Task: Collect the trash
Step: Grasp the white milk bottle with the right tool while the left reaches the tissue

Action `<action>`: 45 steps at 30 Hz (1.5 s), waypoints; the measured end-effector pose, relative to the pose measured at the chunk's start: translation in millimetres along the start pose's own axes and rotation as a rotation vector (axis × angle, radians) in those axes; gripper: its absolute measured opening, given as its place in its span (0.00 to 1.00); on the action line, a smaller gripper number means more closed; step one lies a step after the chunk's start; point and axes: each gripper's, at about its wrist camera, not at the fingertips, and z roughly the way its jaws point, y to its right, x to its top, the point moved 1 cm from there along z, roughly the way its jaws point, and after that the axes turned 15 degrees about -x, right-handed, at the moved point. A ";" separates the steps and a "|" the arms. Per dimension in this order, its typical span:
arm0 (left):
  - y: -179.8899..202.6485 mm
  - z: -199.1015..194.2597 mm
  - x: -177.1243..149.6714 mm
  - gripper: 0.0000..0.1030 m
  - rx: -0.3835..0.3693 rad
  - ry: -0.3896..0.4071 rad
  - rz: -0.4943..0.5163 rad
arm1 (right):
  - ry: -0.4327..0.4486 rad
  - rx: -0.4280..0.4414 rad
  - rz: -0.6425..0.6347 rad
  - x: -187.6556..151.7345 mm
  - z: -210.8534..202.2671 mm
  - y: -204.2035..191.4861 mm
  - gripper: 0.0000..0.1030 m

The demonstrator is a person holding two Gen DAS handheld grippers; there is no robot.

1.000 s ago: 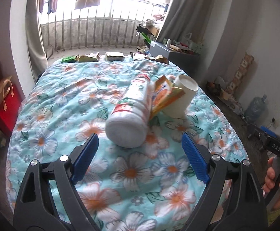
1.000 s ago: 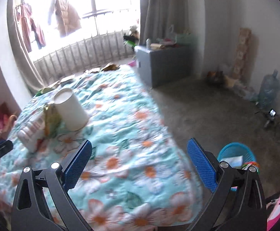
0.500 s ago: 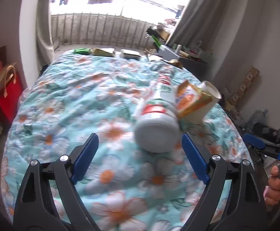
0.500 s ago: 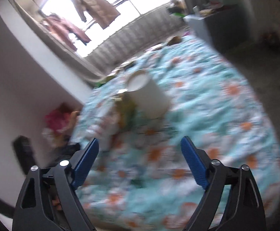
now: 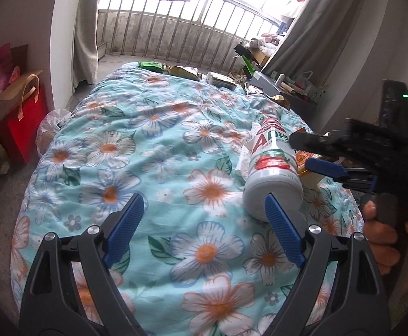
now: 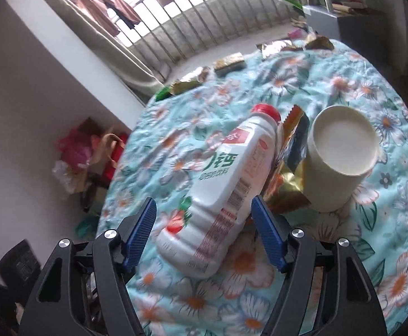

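A white plastic drink bottle with a red cap lies on its side on the floral bedspread. A gold and orange snack wrapper leans between it and a white paper cup. My right gripper is open, its jaws on either side of the bottle's base, not touching it. My left gripper is open and empty over the bedspread, with the bottle to its right. The right gripper shows there beside the bottle.
Several wrappers and small packets lie along the bed's far edge by the window railing. A red gift bag and plastic bags stand on the floor left of the bed. A grey cabinet stands at the far right.
My right gripper swung in over the bed and now straddles the bottle's base. My left gripper drifted left, so the bottle sits to its right.
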 end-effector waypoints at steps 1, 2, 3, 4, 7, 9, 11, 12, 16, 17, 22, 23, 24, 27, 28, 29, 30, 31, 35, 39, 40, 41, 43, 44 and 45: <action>-1.9 0.0 -0.4 0.81 0.000 -0.001 -0.004 | -0.013 -0.012 0.012 0.8 5.3 1.2 0.67; -4.2 -0.3 -0.7 0.81 0.001 -0.001 -0.009 | -0.033 -0.022 0.025 2.0 12.5 2.0 0.67; -5.5 -0.6 -0.7 0.81 0.001 0.000 -0.014 | -0.045 -0.024 0.031 2.7 17.9 1.7 0.67; -7.2 -1.2 -0.8 0.81 0.000 0.001 -0.019 | -0.048 -0.018 0.029 2.1 20.6 0.7 0.67; -11.5 -3.3 -0.8 0.81 0.003 0.006 -0.031 | -0.052 -0.012 0.011 1.7 28.4 -6.0 0.67; -14.2 -6.0 -0.9 0.81 0.007 0.012 -0.037 | -0.050 -0.014 -0.008 1.2 31.4 -10.2 0.67; -16.5 -8.7 -0.8 0.81 0.014 0.018 -0.043 | -0.039 -0.010 -0.040 0.3 30.1 -13.6 0.66; -18.5 -10.6 -0.6 0.81 0.018 0.022 -0.048 | -0.040 0.000 -0.056 -0.5 28.5 -15.3 0.66; -26.1 -16.9 0.5 0.81 0.041 0.032 -0.068 | -0.067 0.092 -0.150 -16.6 13.5 -23.7 0.65; -27.2 -18.2 0.6 0.81 0.045 0.034 -0.071 | -0.065 0.102 -0.199 -25.0 7.7 -27.6 0.65; -30.6 -25.2 2.1 0.81 0.068 0.044 -0.077 | -0.078 0.115 -0.388 -71.8 -17.5 -31.7 0.64; -30.1 -25.3 2.6 0.81 0.069 0.044 -0.076 | -0.090 0.116 -0.418 -85.1 -23.5 -27.2 0.64; -28.7 -25.4 2.8 0.81 0.068 0.043 -0.074 | -0.096 0.118 -0.427 -93.2 -27.9 -22.8 0.63; -21.4 -23.0 2.8 0.81 0.060 0.036 -0.059 | -0.120 0.147 -0.390 -108.2 -42.3 -1.0 0.62; -17.9 -21.6 2.7 0.81 0.054 0.032 -0.054 | -0.128 0.158 -0.364 -108.7 -45.6 7.2 0.62; -14.8 -20.5 2.4 0.81 0.048 0.029 -0.050 | -0.139 0.173 -0.320 -110.1 -51.3 20.6 0.61; -9.7 -18.3 1.5 0.81 0.037 0.024 -0.042 | -0.151 0.193 -0.272 -111.5 -56.5 34.8 0.61; -4.8 -15.5 1.3 0.81 0.028 0.018 -0.033 | -0.159 0.207 -0.241 -112.9 -59.0 44.1 0.61; 16.7 -2.9 -0.2 0.81 -0.009 -0.005 0.008 | -0.185 0.247 -0.101 -125.5 -69.3 88.0 0.61; 38.1 12.1 -0.2 0.81 -0.049 -0.028 0.048 | -0.152 0.220 0.001 -128.1 -75.9 117.9 0.61; 42.3 15.8 0.1 0.81 -0.057 -0.034 0.056 | -0.150 0.219 0.024 -127.6 -75.6 123.0 0.60; 46.9 20.5 0.9 0.81 -0.064 -0.041 0.067 | -0.151 0.224 0.068 -126.0 -74.0 131.0 0.60; 52.1 28.5 4.1 0.81 -0.072 -0.050 0.091 | -0.151 0.228 0.139 -122.6 -70.1 143.5 0.60; 53.9 32.8 7.0 0.81 -0.072 -0.055 0.105 | -0.149 0.242 0.165 -119.7 -66.3 147.7 0.60; 55.5 40.1 12.1 0.81 -0.072 -0.068 0.122 | -0.149 0.257 0.197 -115.7 -64.0 153.5 0.60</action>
